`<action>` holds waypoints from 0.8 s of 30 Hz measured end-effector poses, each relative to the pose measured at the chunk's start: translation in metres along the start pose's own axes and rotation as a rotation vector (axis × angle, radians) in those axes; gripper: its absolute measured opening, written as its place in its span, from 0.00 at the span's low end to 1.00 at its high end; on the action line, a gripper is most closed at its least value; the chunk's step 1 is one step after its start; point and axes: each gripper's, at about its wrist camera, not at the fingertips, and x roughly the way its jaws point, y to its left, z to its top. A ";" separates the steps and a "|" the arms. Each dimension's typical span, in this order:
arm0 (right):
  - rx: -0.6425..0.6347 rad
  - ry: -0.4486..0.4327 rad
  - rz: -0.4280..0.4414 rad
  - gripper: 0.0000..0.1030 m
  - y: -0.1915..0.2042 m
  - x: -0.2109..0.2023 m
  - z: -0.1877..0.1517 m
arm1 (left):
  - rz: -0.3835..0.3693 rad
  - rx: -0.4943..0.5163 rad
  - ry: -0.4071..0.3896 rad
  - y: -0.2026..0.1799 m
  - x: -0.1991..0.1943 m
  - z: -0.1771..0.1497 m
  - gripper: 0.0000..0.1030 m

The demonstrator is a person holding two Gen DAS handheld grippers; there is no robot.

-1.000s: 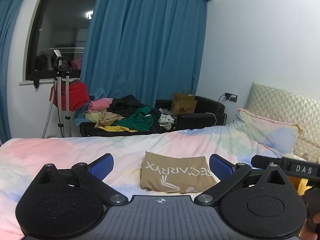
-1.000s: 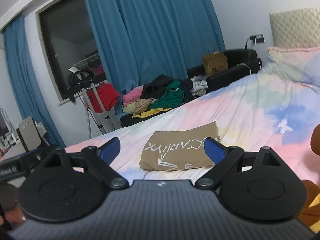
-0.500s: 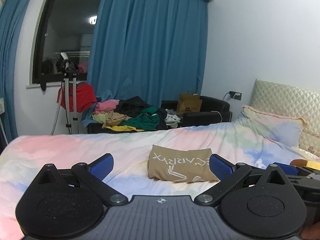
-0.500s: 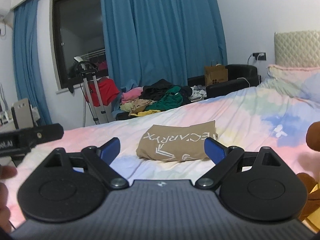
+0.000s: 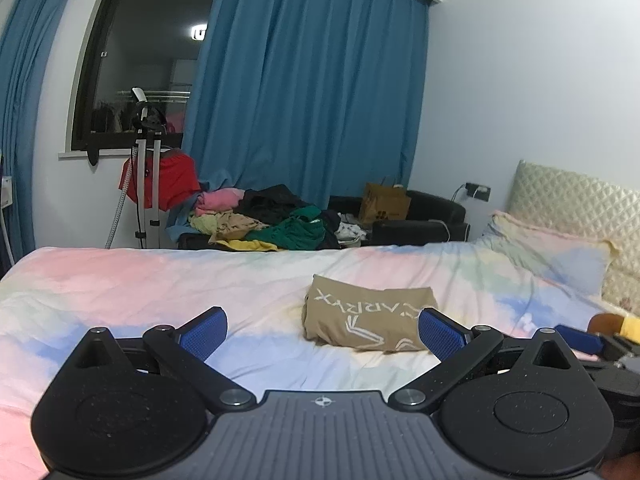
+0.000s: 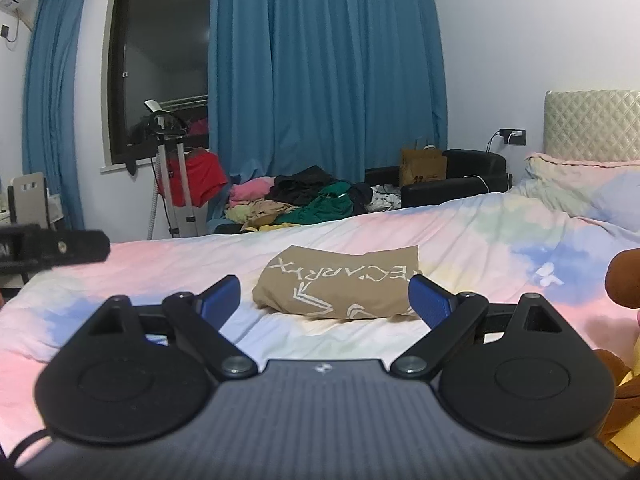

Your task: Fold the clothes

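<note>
A folded tan garment with white lettering point(image 5: 366, 316) lies on the pastel bed point(image 5: 160, 288); it also shows in the right wrist view point(image 6: 340, 284). My left gripper point(image 5: 322, 330) is open and empty, held above the bed short of the garment. My right gripper point(image 6: 324, 298) is open and empty, also short of the garment. The right gripper's blue tip point(image 5: 580, 338) shows at the right of the left wrist view. The left gripper's black body point(image 6: 52, 246) shows at the left of the right wrist view.
A heap of unfolded clothes point(image 5: 272, 224) lies on a black sofa point(image 5: 424, 220) beyond the bed, with a paper bag point(image 5: 382, 206). A garment steamer stand with a red item point(image 5: 152, 176) is by the window. Pillows point(image 5: 560, 252) and headboard are at right. A brown plush toy point(image 6: 624, 280) sits at right.
Both grippers have drawn back and levelled out, so the garment looks a little farther off. The jaws stay open. The garment has not moved.
</note>
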 end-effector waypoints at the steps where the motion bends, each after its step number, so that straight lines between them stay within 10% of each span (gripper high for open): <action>1: 0.000 0.002 0.002 0.90 0.000 0.001 0.000 | 0.006 0.009 0.001 -0.001 0.001 -0.001 1.00; 24: -0.002 0.013 -0.016 0.90 -0.002 0.002 -0.002 | 0.017 0.031 0.040 -0.006 0.009 -0.008 1.00</action>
